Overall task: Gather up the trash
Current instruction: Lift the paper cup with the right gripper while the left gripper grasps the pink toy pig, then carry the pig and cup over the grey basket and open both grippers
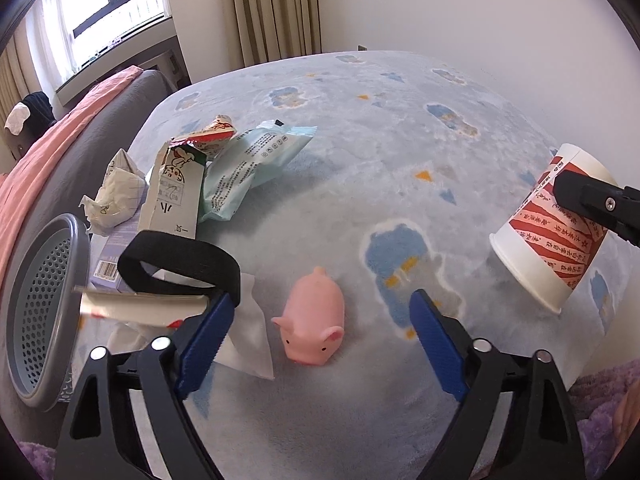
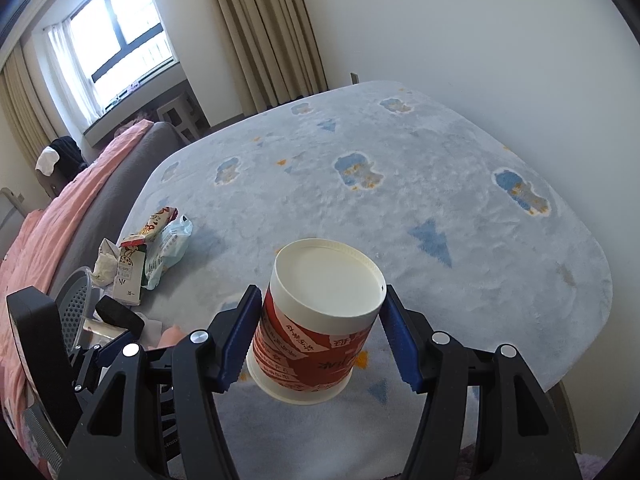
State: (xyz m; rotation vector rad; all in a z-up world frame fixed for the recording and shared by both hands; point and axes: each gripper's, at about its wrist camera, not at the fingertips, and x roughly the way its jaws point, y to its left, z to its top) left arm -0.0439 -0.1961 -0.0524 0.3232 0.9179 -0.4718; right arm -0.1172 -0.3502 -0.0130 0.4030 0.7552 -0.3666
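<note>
Left wrist view: the left gripper (image 1: 320, 332) hovers with jaws released, nothing between them but the pink pig toy (image 1: 314, 318) on the rug (image 1: 360, 128). Wrappers (image 1: 224, 168) lie at ten o'clock, beside the grey basket (image 1: 44, 312). The right gripper (image 2: 320, 336), at three o'clock, grasps the paper cup (image 2: 320, 316) upside down.

Pink toy pig (image 1: 314, 317) (on patterned rug (image 1: 400, 128))

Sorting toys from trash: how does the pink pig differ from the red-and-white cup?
The pink pig lies loose on the rug; the red-and-white cup is off the rug, clamped in the right tongs. The pig is plain pink and smaller; the cup is printed and upside down.
</note>
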